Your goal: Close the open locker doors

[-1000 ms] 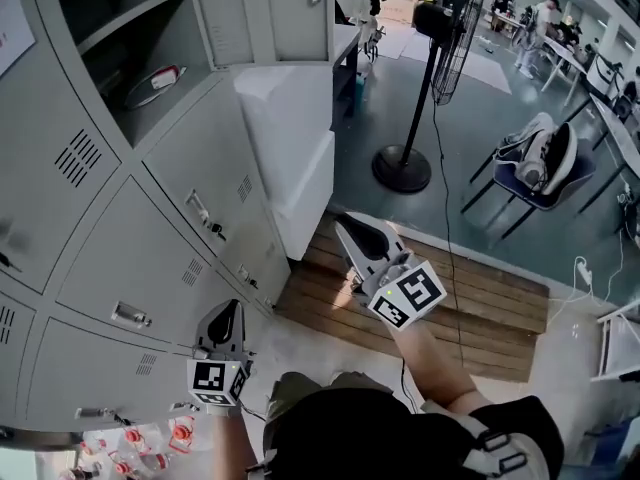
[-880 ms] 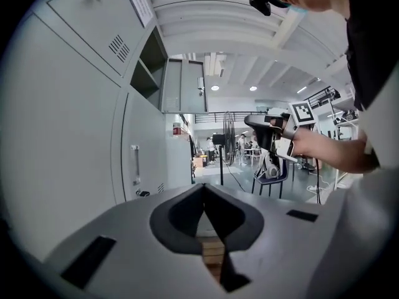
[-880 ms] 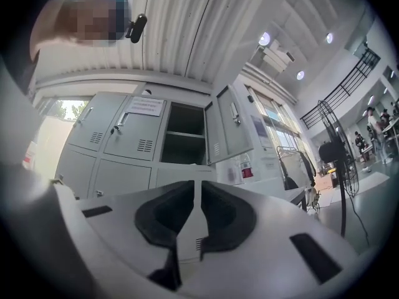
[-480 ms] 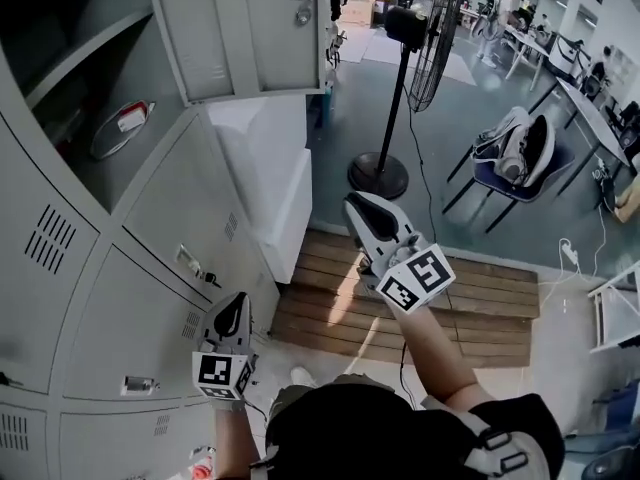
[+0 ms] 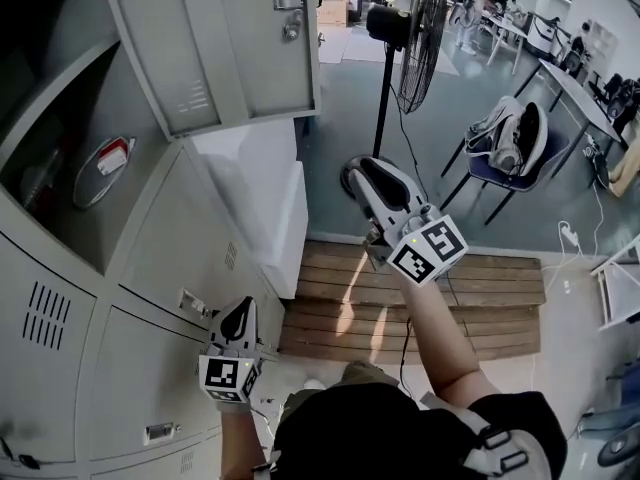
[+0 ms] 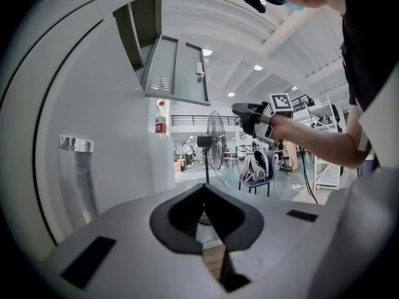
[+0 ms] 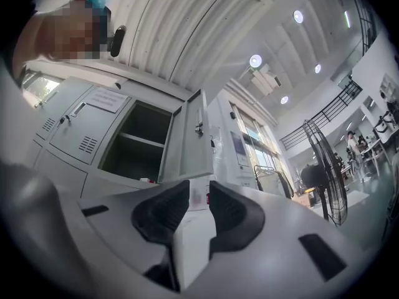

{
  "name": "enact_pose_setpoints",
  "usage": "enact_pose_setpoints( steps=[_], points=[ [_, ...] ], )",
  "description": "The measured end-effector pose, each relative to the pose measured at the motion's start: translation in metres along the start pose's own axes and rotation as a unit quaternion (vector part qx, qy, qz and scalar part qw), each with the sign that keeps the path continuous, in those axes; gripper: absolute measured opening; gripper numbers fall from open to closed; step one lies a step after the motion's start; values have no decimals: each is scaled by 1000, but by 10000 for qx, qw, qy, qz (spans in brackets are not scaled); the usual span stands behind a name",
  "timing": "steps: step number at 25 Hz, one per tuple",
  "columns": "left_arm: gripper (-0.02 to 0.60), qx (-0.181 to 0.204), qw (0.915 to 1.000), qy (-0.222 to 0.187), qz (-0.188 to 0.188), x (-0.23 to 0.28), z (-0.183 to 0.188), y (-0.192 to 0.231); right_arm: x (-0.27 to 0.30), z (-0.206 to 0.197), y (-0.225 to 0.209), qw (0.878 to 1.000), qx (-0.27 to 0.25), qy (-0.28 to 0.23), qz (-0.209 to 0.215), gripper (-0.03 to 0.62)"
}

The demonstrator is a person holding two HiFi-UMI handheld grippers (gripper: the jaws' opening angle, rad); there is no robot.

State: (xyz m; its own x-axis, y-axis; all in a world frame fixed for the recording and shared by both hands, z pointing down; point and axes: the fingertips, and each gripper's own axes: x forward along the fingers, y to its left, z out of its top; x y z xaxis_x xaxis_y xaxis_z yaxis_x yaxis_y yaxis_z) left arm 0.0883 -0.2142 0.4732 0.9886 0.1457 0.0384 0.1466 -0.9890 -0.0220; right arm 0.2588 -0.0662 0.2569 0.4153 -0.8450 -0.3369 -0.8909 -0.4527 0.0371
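Claws were checked first: the right claw (image 5: 362, 173) was held up and out, its jaws parted by a narrow gap. They had just been opening, and nothing was pinched between them. In the right gripper view only a white cabinet (image 7: 199, 242) was seen through the gap. The left claw (image 5: 240, 313) was kept low beside the closed lockers, with its jaws pressed together and nothing between them.

The open locker door (image 5: 220, 48) was found up at the left, swung out from its dark compartment (image 5: 45, 118). The door's top was cut off by the head view's edge. The compartment's depths were lost in shadow. A round item with a red-and-white label (image 5: 100, 168) was spotted on the shelf, but it could not be identified and its print could not be read.

A paper notice (image 7: 105, 98) was seen on a closed locker door, its writing too small to be read. No legible writing was made out on the marker cube (image 5: 430, 251), only a black-and-white square pattern. A pedestal fan (image 5: 420, 28) was cut off at the top. A chair with a backpack (image 5: 520, 138) was noted beyond it.
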Motion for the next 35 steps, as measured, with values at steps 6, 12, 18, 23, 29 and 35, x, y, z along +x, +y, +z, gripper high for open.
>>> enact_pose_setpoints(
  steps=[6, 12, 18, 23, 29, 35],
  points=[
    [8, -167, 9997, 10, 200, 21, -2, 5, 34, 10, -22, 9993, 52, 28, 375, 182],
    [8, -258, 9988, 92, 410, 35, -6, 6, 70, 7, -26, 9956, 117, 119, 918, 243],
    [8, -274, 9974, 137, 657, 36, -9, 16, 99, 0, -21, 9921, 212, 95, 1231, 258],
    [8, -348, 9954, 170, 876, 31, -11, 24, 115, -2, -17, 9896, 308, 28, 1406, 259],
    [8, -351, 9931, 204, 1097, 25, -10, 28, 122, 3, -10, 9862, 416, -97, 1597, 258],
    [8, -338, 9913, 239, 1249, 17, -11, 22, 115, 11, -4, 9831, 525, -250, 1734, 199]
  ],
)
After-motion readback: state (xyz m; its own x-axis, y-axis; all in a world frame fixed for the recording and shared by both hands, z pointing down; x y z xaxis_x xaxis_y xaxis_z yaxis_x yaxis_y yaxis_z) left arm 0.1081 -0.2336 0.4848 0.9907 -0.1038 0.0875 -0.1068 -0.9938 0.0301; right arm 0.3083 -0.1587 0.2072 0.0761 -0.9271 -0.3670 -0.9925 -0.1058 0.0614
